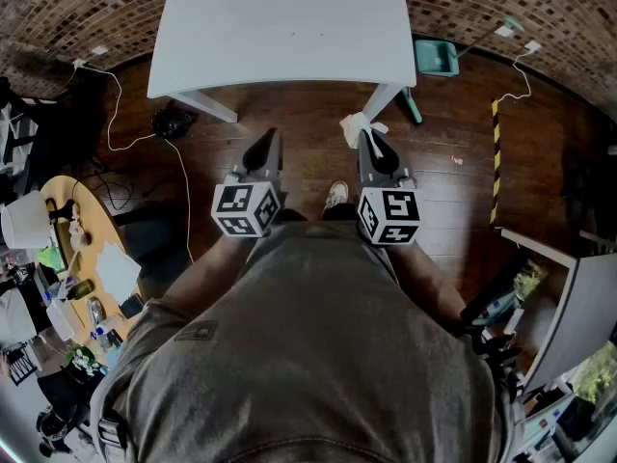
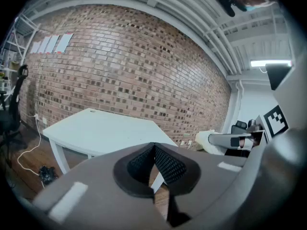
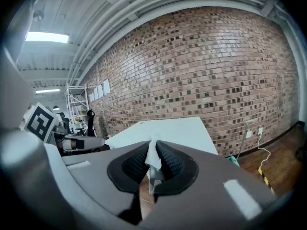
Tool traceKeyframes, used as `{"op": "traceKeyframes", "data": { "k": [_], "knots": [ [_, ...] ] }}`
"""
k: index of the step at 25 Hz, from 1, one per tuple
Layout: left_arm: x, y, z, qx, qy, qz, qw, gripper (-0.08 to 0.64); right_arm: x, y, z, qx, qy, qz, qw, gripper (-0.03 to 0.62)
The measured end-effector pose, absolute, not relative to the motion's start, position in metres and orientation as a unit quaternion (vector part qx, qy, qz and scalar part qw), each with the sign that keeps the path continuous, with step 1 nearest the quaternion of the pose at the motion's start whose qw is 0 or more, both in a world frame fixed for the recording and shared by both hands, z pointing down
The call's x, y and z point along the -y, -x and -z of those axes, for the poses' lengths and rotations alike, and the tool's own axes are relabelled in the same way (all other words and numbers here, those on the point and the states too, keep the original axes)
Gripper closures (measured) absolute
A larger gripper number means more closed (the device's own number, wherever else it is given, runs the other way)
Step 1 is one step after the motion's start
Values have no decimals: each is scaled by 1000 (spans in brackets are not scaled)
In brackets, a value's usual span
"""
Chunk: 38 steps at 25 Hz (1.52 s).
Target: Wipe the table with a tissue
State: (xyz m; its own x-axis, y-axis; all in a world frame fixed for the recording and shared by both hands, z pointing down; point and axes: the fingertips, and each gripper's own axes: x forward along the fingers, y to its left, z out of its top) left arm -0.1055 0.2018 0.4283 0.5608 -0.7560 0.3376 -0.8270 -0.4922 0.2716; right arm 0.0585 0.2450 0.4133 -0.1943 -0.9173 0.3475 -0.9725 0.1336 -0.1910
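White tissue [image 3: 153,158] pinched between the closed jaws of the right gripper [image 1: 367,141], crumpled end poking past the tips toward the white table [image 1: 289,27], left gripper [image 1: 266,145] jaws pressed together on nothing, wall sheets [image 2: 50,43] too small to read

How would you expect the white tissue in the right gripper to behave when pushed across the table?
The crumpled white tissue is probably floppy and light: it bunches loosely out of the right gripper. On the pale grey table it would likely fold and drag rather than slide stiffly. Being thin paper, it may tear if pressed hard.
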Motion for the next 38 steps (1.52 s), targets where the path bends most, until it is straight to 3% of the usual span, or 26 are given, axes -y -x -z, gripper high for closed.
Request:
{"op": "traceKeyframes", "data": {
  "k": [14,38],
  "knots": [
    [-153,93,-441,477,-848,-93,214,558,-194,-76,-430,752,-622,-202,83,559],
    [29,108,-457,410,-878,-92,229,558,-36,-62,-439,693,-684,-197,115,559]
  ]
}}
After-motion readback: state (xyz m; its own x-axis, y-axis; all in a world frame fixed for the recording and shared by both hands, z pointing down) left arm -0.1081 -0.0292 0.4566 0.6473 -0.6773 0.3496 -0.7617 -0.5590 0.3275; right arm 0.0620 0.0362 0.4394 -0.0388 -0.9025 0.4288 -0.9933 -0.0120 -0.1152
